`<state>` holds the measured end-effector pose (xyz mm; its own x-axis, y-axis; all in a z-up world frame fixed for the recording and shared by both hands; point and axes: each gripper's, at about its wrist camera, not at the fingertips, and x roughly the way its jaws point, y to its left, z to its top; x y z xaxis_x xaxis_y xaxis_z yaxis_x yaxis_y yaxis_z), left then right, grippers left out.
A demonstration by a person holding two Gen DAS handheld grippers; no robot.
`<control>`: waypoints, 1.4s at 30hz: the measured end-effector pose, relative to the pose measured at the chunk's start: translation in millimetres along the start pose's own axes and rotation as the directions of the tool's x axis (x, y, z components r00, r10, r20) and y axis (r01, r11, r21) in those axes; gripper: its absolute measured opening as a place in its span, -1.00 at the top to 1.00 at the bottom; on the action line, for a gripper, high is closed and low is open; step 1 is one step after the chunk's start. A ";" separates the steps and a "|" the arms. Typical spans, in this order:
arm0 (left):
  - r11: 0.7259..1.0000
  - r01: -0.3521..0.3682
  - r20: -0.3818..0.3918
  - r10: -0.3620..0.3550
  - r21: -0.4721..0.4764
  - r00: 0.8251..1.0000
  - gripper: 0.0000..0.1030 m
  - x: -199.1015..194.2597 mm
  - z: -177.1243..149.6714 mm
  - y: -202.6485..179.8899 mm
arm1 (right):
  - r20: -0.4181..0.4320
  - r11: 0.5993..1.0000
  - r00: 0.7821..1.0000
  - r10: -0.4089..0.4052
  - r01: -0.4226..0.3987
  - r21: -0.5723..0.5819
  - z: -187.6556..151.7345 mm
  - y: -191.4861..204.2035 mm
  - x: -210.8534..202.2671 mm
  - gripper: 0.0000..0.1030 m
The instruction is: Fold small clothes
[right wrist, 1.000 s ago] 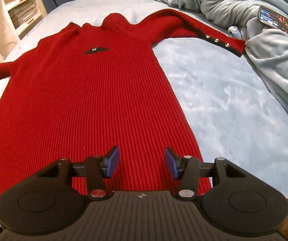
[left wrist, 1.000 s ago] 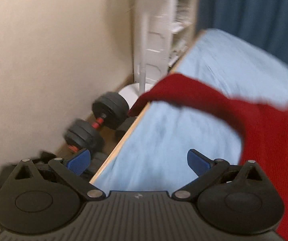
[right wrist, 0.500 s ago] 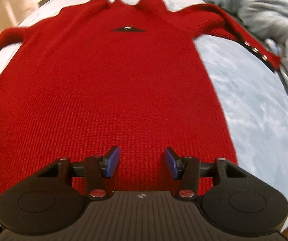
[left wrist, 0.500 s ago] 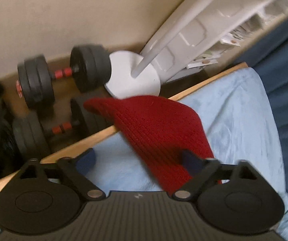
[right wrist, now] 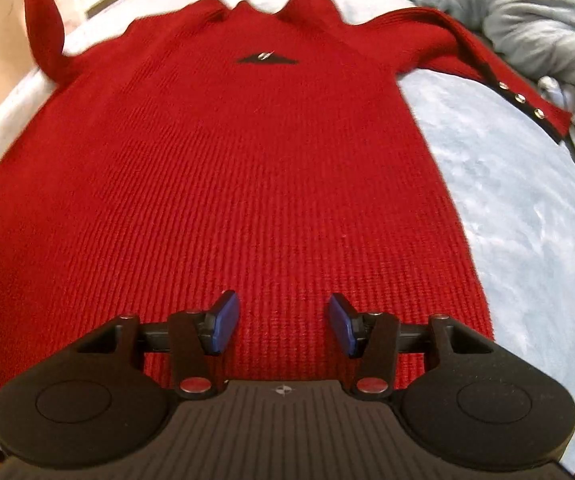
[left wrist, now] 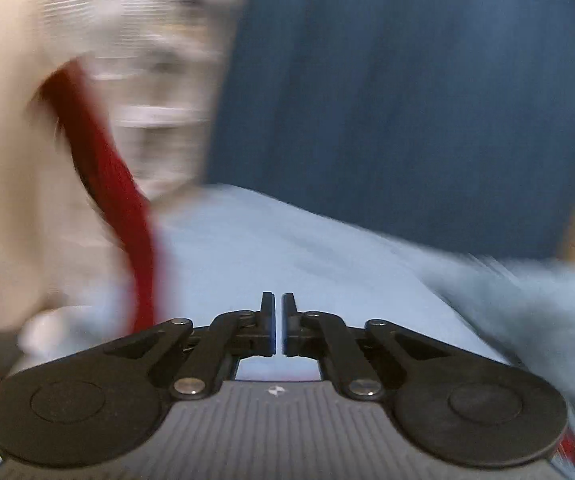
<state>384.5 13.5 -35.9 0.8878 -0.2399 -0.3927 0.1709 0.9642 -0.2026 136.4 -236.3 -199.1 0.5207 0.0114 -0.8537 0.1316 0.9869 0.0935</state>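
Left wrist view, blurred: the left gripper point(left wrist: 278, 322) is showing its jaws nearly touching; whether they are pinching anything cannot be told. A red sleeve point(left wrist: 103, 184) is hanging at the frame's left.

Right wrist view: the right gripper point(right wrist: 284, 326) is hovering with jaws spread, holding nothing, over the red sweater point(right wrist: 247, 184) lying flat mid-frame on the blue bedcover point(right wrist: 527, 248).

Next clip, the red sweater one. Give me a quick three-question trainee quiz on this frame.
1. True or false: the right gripper is open over the sweater's lower part.
2. Which sleeve is raised off the bed? A) the buttoned sleeve B) the other sleeve C) neither
3. Fill in: the buttoned sleeve's cuff shows ___ buttons.
Key: 1 true; 2 B; 3 three.
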 end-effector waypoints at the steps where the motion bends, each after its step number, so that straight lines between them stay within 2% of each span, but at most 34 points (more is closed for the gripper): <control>1: 0.996 0.068 -0.056 -0.065 0.058 0.996 0.35 -10.3 -25.6 -28.5 | 0.008 1.000 1.000 0.007 -0.007 0.020 0.6 -2.7 -2.6 -0.02; 2: 0.988 0.115 -0.137 -0.100 0.107 0.986 0.02 -17.3 -56.7 -49.8 | 0.016 0.999 1.000 0.011 -0.012 0.040 1.9 -9.0 -5.1 -0.02; 3: 0.977 0.140 -0.212 -0.105 0.159 0.972 -0.53 -22.0 -87.8 -61.5 | 0.021 0.998 1.000 0.010 -0.011 0.055 2.8 -15.6 -6.8 -0.02; 4: 0.970 0.138 -0.252 -0.085 0.200 0.964 -0.70 -25.1 -109.8 -64.7 | 0.027 0.998 1.000 0.005 -0.006 0.066 3.2 -21.6 -8.4 -0.02; 5: 0.961 0.112 -0.284 -0.037 0.254 0.958 -0.70 -28.2 -132.3 -61.3 | 0.035 0.997 0.999 -0.005 0.002 0.078 4.5 -30.5 -9.9 -0.02; 7: 0.942 0.036 -0.298 0.069 0.333 0.952 -0.70 -27.9 -148.4 -38.7 | 0.047 0.996 0.999 -0.014 0.010 0.091 8.8 -46.5 -10.9 -0.02; 9: 0.942 -0.083 -0.256 0.172 0.324 0.951 -0.71 -20.1 -134.1 -1.4 | 0.061 0.994 0.998 -0.026 0.019 0.111 15.6 -59.8 -9.5 -0.02; 11: 0.942 -0.199 -0.203 0.257 0.269 0.945 -0.73 -1.3 -101.7 36.0 | 0.070 0.991 0.997 -0.033 0.024 0.130 22.3 -66.4 -5.1 -0.02; 12: 0.941 -0.227 -0.193 0.279 0.251 0.941 -0.73 14.2 -83.8 50.1 | 0.075 0.990 0.997 -0.037 0.027 0.135 25.3 -68.6 -2.7 -0.02; 14: 0.940 -0.235 -0.198 0.287 0.248 0.937 -0.73 43.2 -53.0 63.4 | 0.082 0.990 0.996 -0.040 0.028 0.141 28.6 -66.3 1.2 -0.02; 16: 0.931 -0.231 -0.192 0.291 0.281 0.937 -0.77 74.1 -34.0 61.4 | 0.077 0.989 0.997 -0.031 0.020 0.145 28.4 -59.7 5.4 -0.02; 18: 0.910 -0.218 -0.194 0.299 0.352 0.934 -0.88 109.0 -25.7 52.9 | 0.049 0.992 0.999 -0.014 0.007 0.128 24.6 -51.5 11.3 -0.02; 20: 0.886 -0.205 -0.228 0.320 0.416 0.920 -0.95 145.6 -28.0 41.3 | 0.026 0.995 1.000 -0.014 0.011 0.100 21.0 -44.2 17.5 -0.03; 21: 0.874 -0.205 -0.255 0.341 0.440 0.905 -0.92 164.5 -36.7 35.9 | 0.017 0.996 1.000 -0.018 0.016 0.092 20.6 -42.5 19.9 -0.03; 22: 0.866 -0.202 -0.309 0.368 0.458 0.877 -0.43 185.6 -46.2 33.8 | 0.008 0.996 1.000 -0.022 0.021 0.089 19.9 -42.1 22.1 -0.03; 23: 0.871 -0.179 -0.362 0.366 0.457 0.858 0.20 199.9 -53.0 33.9 | 0.002 0.996 1.000 -0.026 0.026 0.091 20.2 -42.4 24.5 -0.03; 24: 0.892 -0.151 -0.430 0.347 0.427 0.833 0.81 212.9 -53.5 36.2 | -0.001 0.995 1.000 -0.028 0.028 0.094 20.7 -42.0 24.7 -0.03; 25: 0.918 -0.175 -0.454 0.334 0.356 0.826 0.85 214.7 -50.5 42.6 | -0.002 0.995 1.000 -0.029 0.029 0.097 22.1 -42.8 25.4 -0.03; 26: 0.937 -0.190 -0.433 0.308 0.295 0.847 0.86 204.9 -43.2 45.9 | 0.001 0.995 1.000 -0.030 0.030 0.100 24.5 -43.5 25.7 -0.03; 27: 0.961 -0.177 -0.406 0.251 0.211 0.879 0.86 190.4 -30.9 55.0 | 0.009 0.994 0.999 -0.032 0.031 0.100 27.0 -44.0 25.1 -0.03; 29: 0.987 -0.134 -0.370 0.157 0.086 0.916 0.87 161.8 -5.5 66.6 | 0.030 0.994 0.999 -0.035 0.032 0.101 33.2 -46.8 23.5 -0.03; 30: 0.993 -0.095 -0.347 0.113 0.069 0.931 0.87 151.5 4.9 65.4 | 0.041 0.994 0.999 -0.031 0.027 0.107 37.1 -48.5 23.1 -0.03; 32: 0.991 0.019 -0.297 0.021 0.129 0.955 0.87 119.8 20.5 41.6 | 0.063 0.992 0.998 -0.016 0.008 0.128 46.6 -52.2 23.4 -0.03; 34: 0.971 0.154 -0.293 -0.095 0.184 0.951 0.87 88.0 19.9 15.4 | 0.096 0.984 0.995 0.015 -0.032 0.176 59.5 -57.7 22.5 -0.03; 35: 0.949 0.227 -0.294 -0.157 0.219 0.943 0.87 69.5 14.1 0.4 | 0.128 0.973 0.990 0.051 -0.078 0.217 67.0 -61.3 21.1 -0.03; 37: 0.901 0.308 -0.313 -0.210 0.307 0.926 0.85 43.5 -9.4 -23.7 | 0.207 0.926 0.967 0.148 -0.209 0.314 87.0 -71.9 23.9 -0.06; 38: 0.881 0.323 -0.326 -0.210 0.346 0.922 0.84 37.2 -24.7 -31.6 | 0.242 0.886 0.949 0.200 -0.281 0.369 98.2 -77.3 28.9 -0.11; 40: 0.833 0.333 -0.385 -0.159 0.441 0.909 0.72 34.5 -63.8 -41.6 | 0.282 0.791 0.907 0.312 -0.413 0.452 122.4 -83.7 46.4 -0.17; 41: 0.819 0.346 -0.431 -0.136 0.458 0.892 0.66 38.2 -80.4 -40.1 | 0.295 0.735 0.877 0.379 -0.479 0.480 135.9 -85.1 58.4 -0.23; 42: 0.802 0.370 -0.488 -0.114 0.470 0.866 0.49 41.6 -96.5 -37.8 | 0.308 0.686 0.849 0.429 -0.528 0.502 149.5 -84.0 70.4 -0.30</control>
<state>373.7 -43.8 -131.1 0.5406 -0.3723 -0.7544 0.6661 0.7372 0.1135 288.2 -342.4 -190.5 0.7582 0.3833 -0.5275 0.2387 0.5898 0.7715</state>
